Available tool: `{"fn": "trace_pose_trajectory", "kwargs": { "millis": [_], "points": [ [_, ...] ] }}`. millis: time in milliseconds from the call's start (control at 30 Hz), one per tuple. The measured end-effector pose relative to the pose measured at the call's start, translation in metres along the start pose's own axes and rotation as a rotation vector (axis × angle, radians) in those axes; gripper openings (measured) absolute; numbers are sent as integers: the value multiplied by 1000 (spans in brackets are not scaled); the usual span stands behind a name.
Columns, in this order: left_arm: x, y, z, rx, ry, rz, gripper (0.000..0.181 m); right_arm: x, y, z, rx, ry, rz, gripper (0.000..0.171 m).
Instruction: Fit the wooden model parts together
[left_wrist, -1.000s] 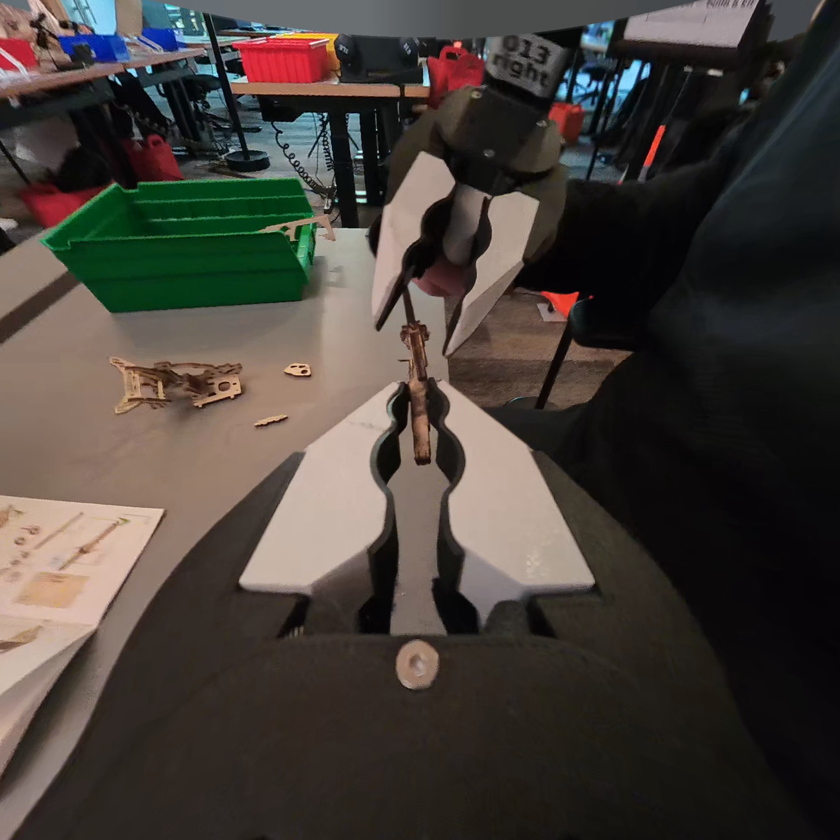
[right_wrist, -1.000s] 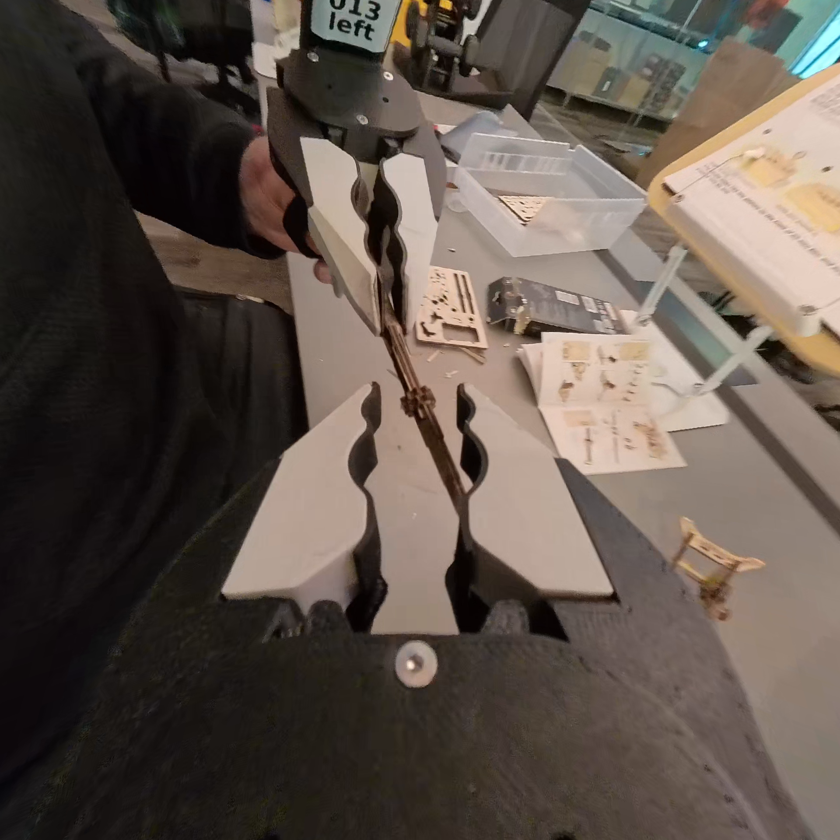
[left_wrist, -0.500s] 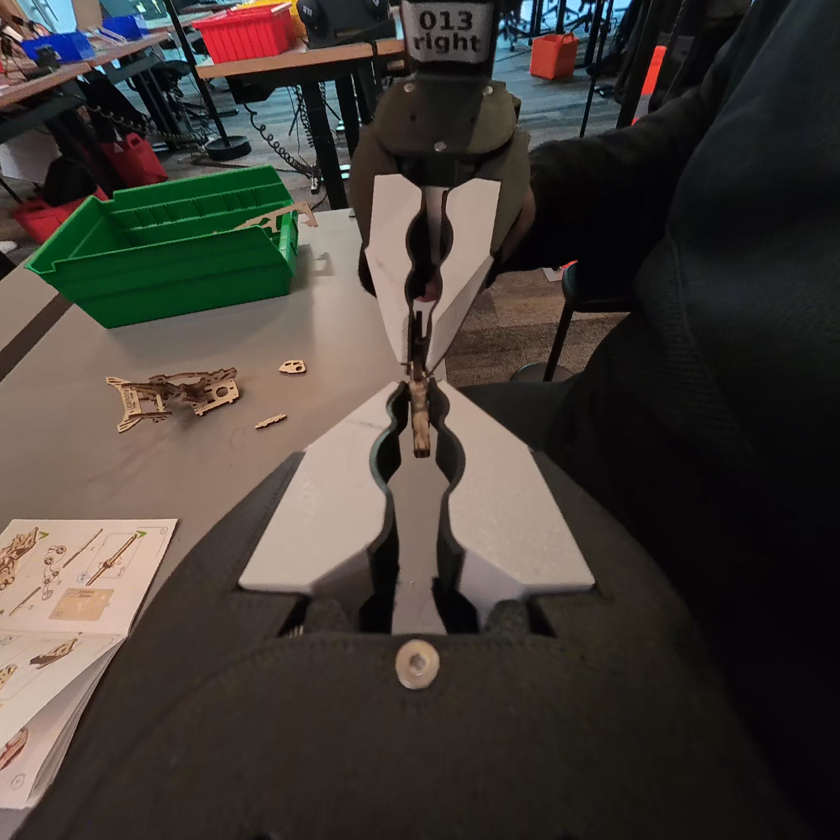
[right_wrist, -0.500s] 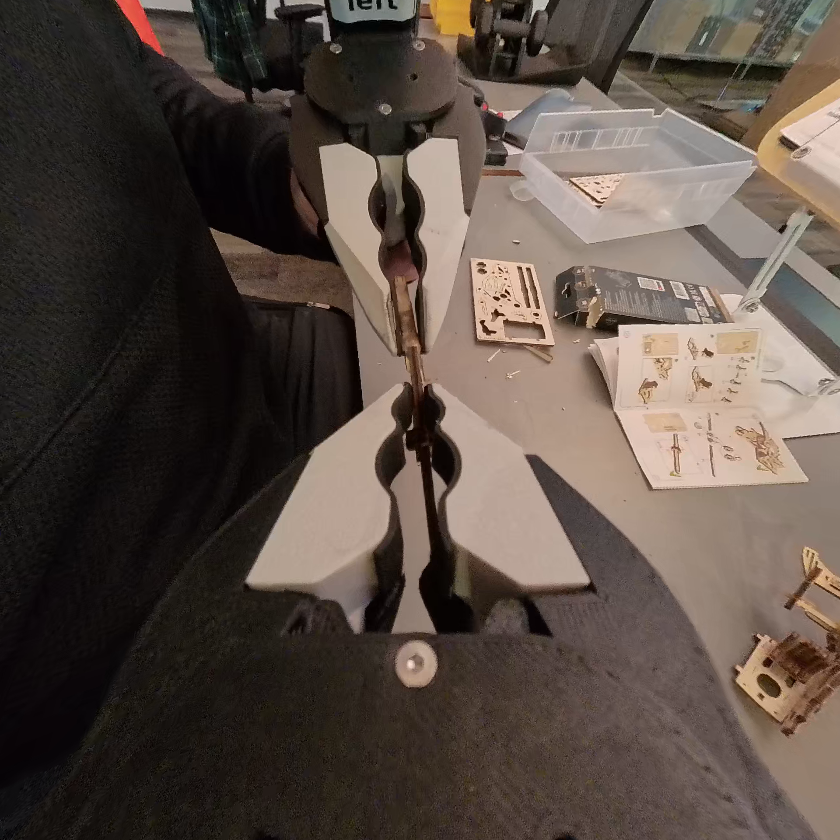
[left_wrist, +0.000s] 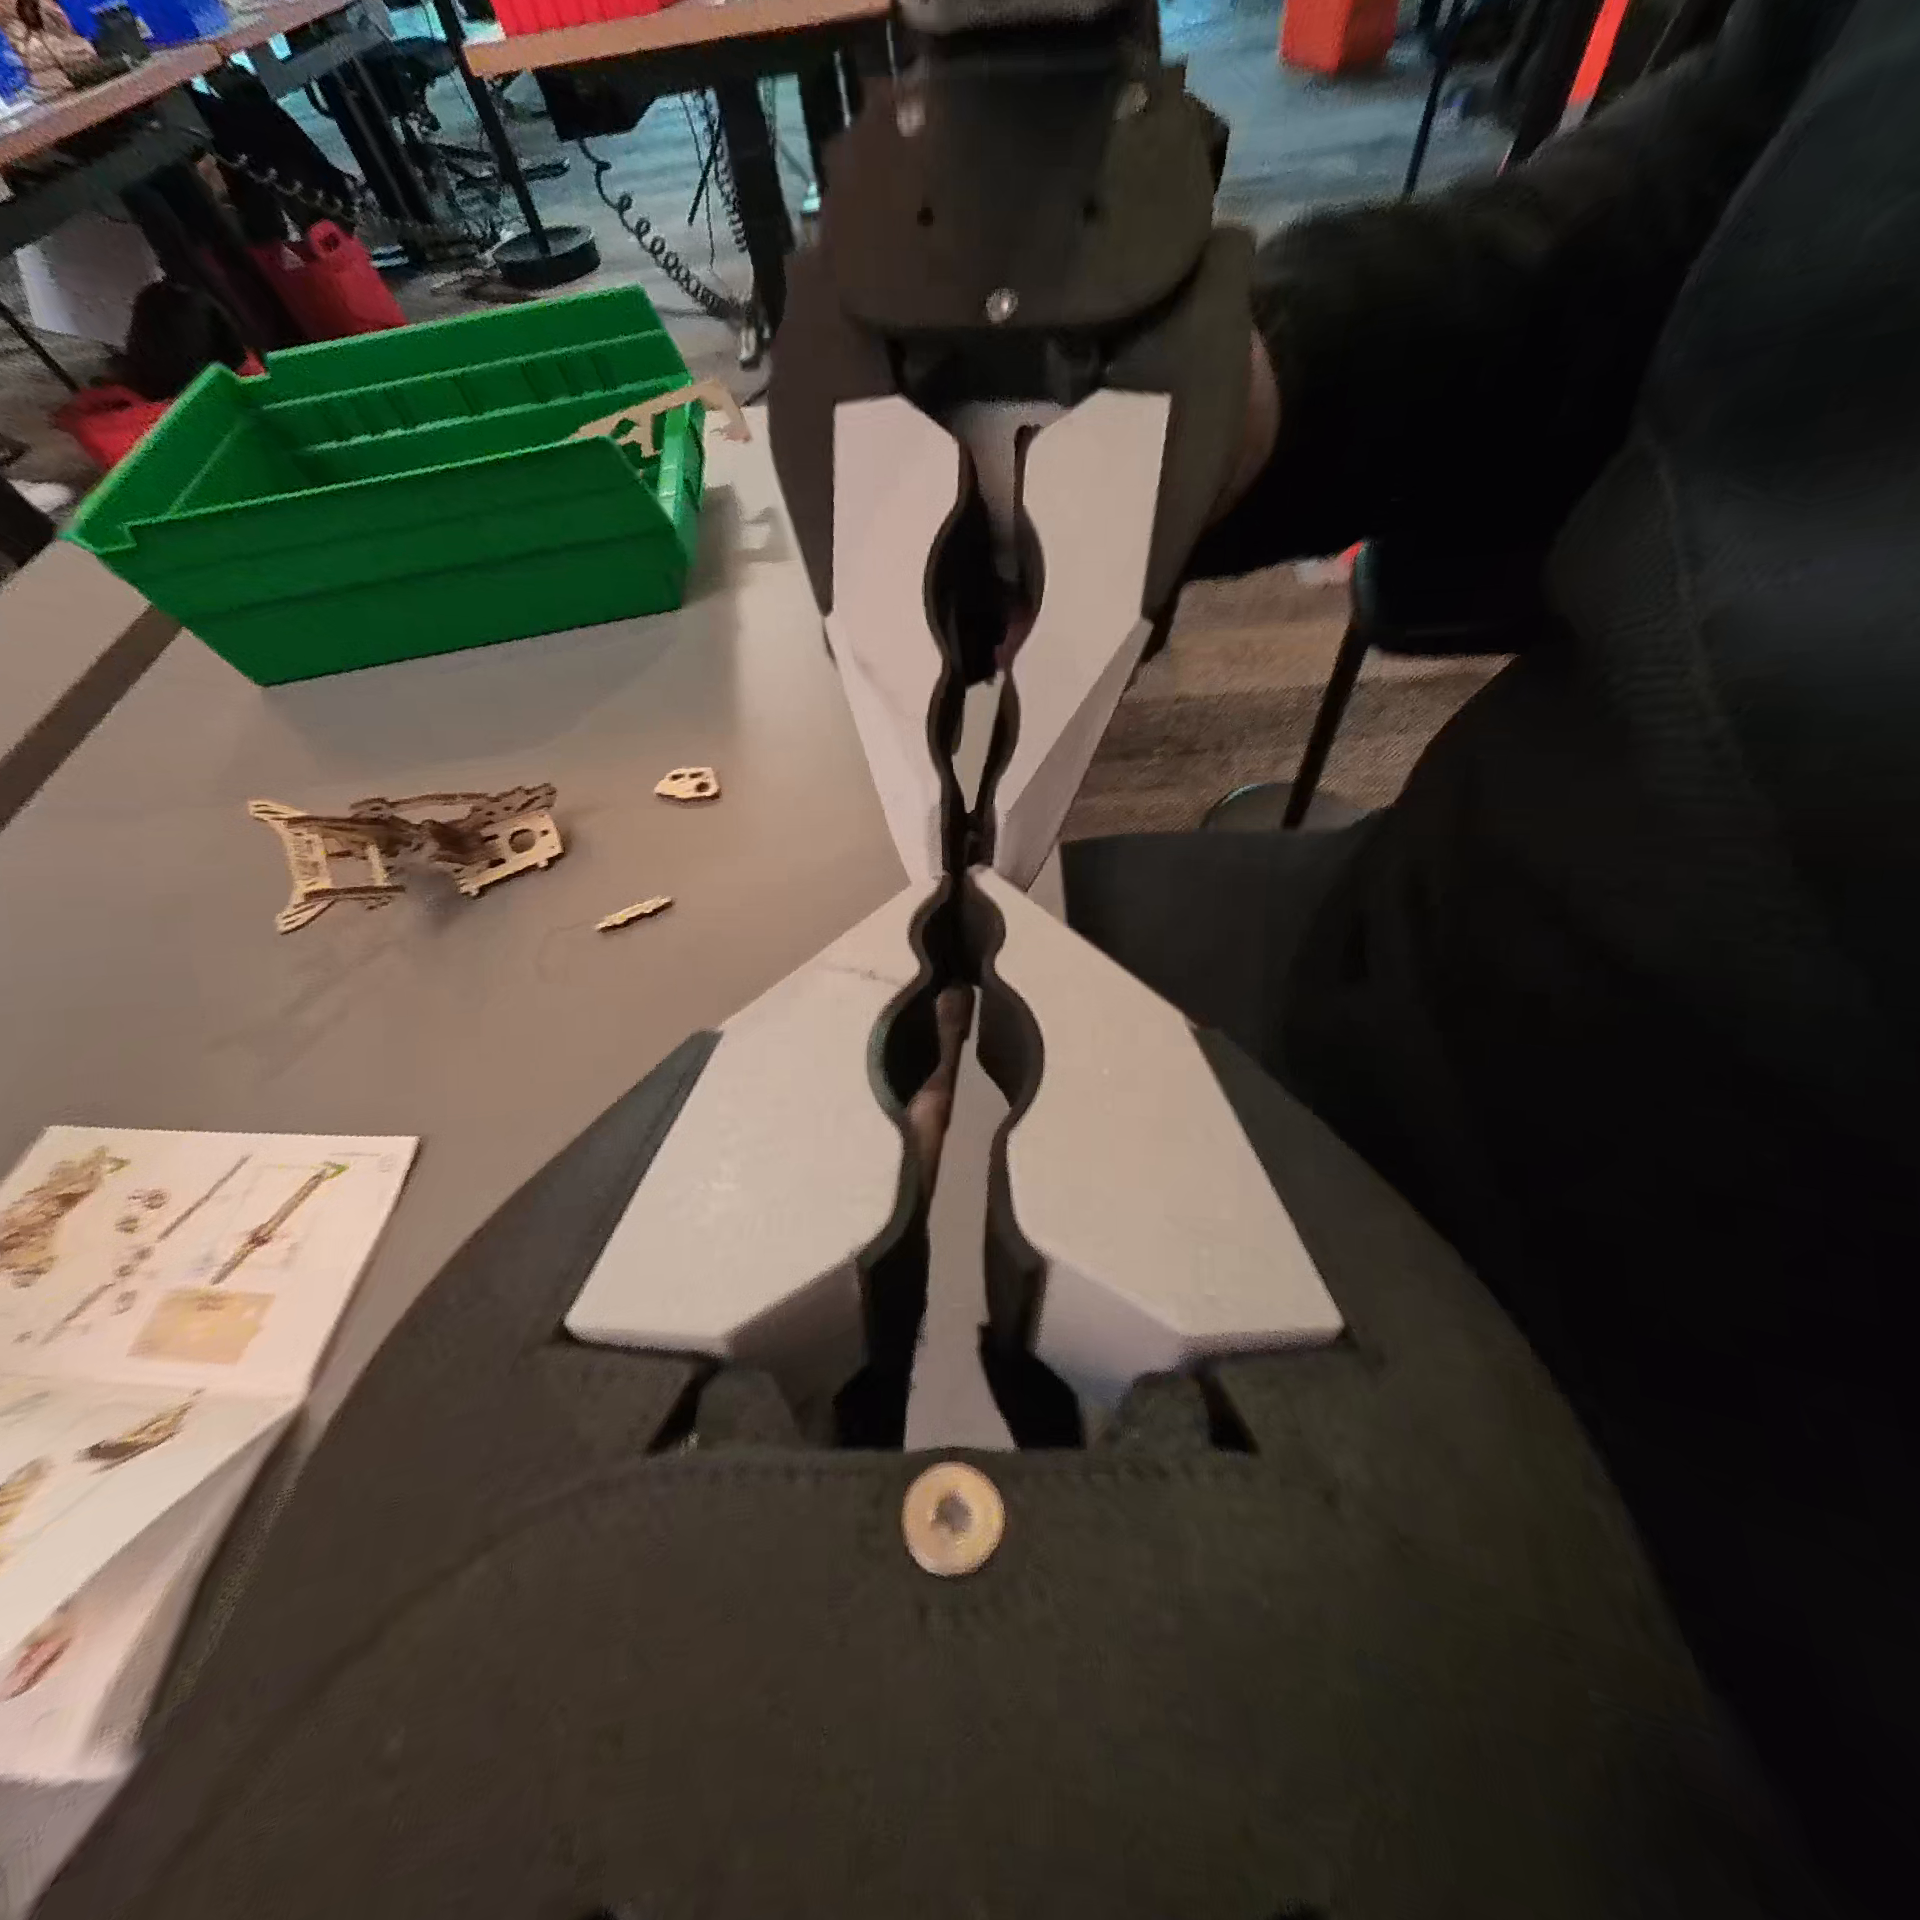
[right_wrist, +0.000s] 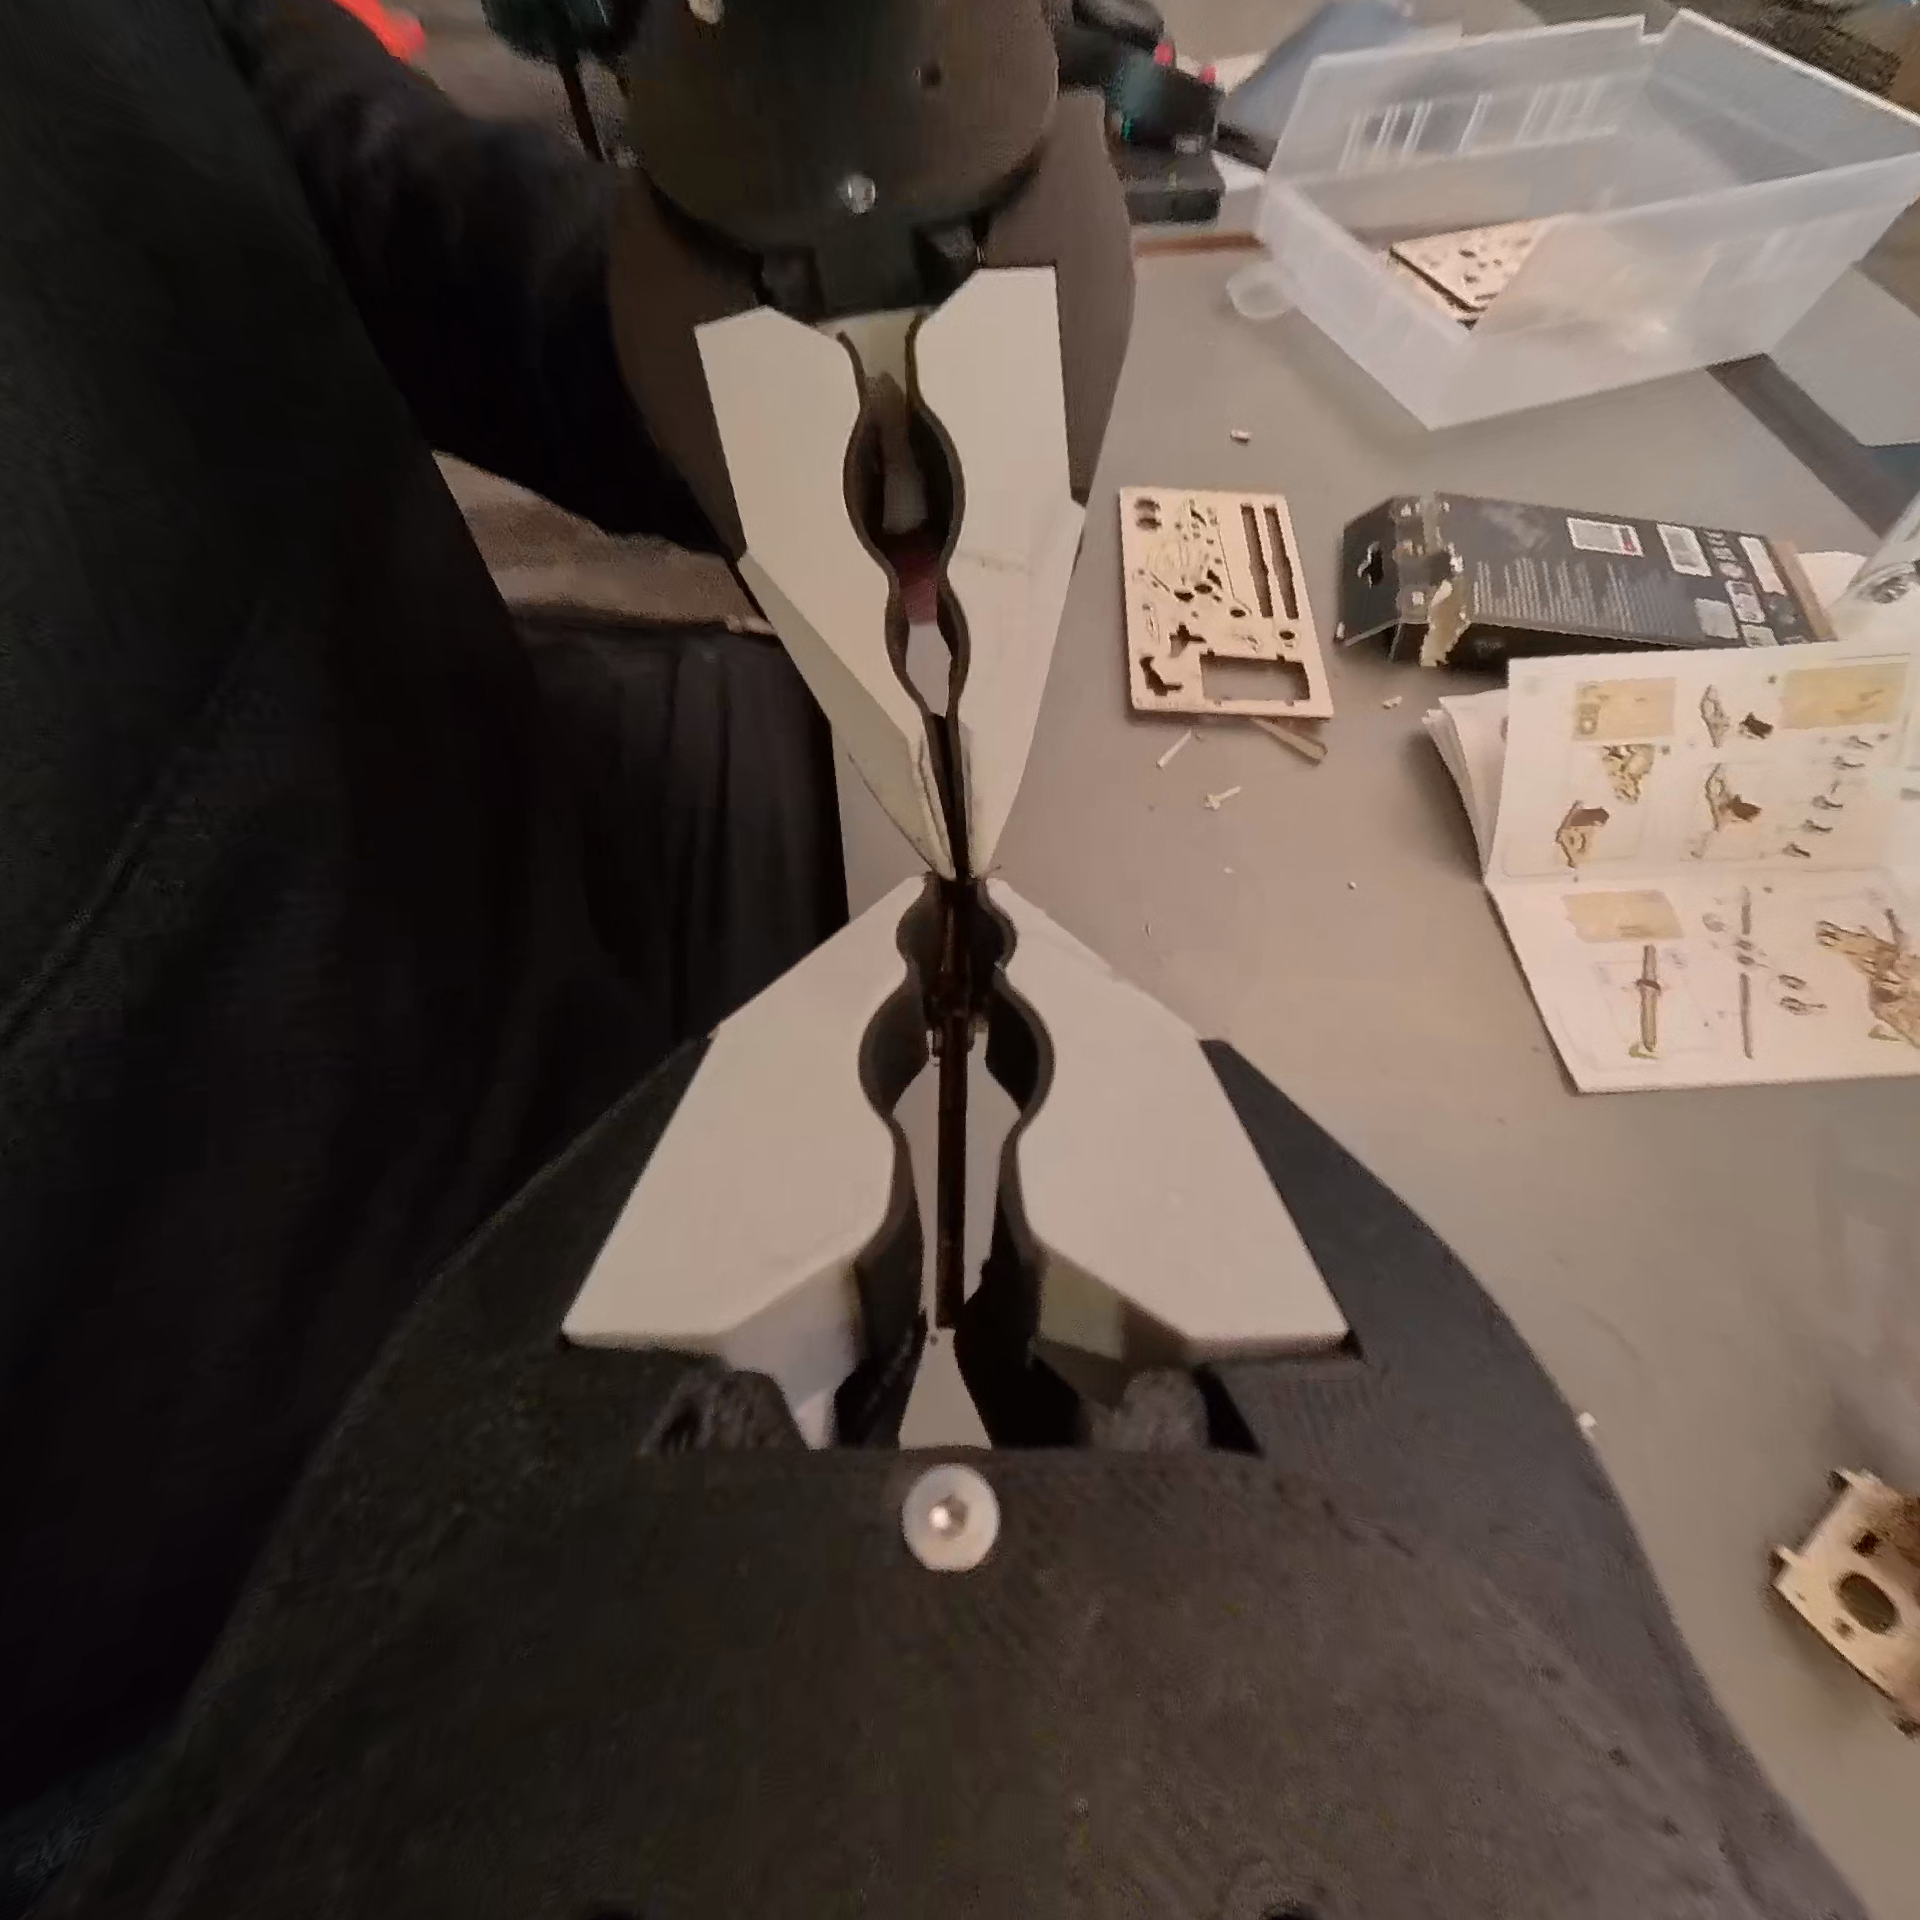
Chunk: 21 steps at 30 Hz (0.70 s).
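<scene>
- Now, your left gripper (left_wrist: 961, 894) is pinched on one end of the thin wooden stick (right_wrist: 948, 1143), up in the air by the table's near edge.
- Your right gripper (right_wrist: 961, 894) pinches the other end, tip to tip with the left.
- The stick looks light, stiff and easy to snap. Hold it by its flat sides, close to the joint.
- At the table's far left, the green bin (left_wrist: 416, 520) holds a wooden piece (left_wrist: 665, 416).
- At the far right, the clear box (right_wrist: 1579, 197) holds a wooden sheet (right_wrist: 1465, 260).

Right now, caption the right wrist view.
Two hand-held grippers meet tip to tip, right hand-held gripper shut on thin wooden rod.
</scene>
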<state>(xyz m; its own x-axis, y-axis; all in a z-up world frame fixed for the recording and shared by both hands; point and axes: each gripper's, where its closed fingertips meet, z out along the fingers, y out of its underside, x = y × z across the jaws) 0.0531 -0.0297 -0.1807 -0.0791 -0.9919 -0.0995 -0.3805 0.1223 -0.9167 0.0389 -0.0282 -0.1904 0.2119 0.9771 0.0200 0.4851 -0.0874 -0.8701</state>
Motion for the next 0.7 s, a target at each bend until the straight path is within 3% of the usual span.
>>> {"fn": "trace_pose_trajectory", "kwargs": {
  "millis": [100,200,300,400,433,533,700],
  "points": [
    [-14,3,-3,7,-62,-4,0,13,4,0,12,25,12,2],
    [-36,6,-17,38,-103,-121,11,22,8,-2,15,72,-22,2],
    [-50,14,-26,79,-73,-341,29,27,5,-4,27,131,-95,2],
    [-41,22,-18,96,69,-543,34,29,3,-5,21,186,-172,2],
    [-37,20,-16,124,124,-596,32,29,2,-6,20,202,-201,1],
    [-29,15,-12,176,240,-693,3,29,3,-5,-3,240,-253,1],
    [-26,14,-12,184,275,-719,0,30,2,-6,-21,264,-284,1]
  ]
}}
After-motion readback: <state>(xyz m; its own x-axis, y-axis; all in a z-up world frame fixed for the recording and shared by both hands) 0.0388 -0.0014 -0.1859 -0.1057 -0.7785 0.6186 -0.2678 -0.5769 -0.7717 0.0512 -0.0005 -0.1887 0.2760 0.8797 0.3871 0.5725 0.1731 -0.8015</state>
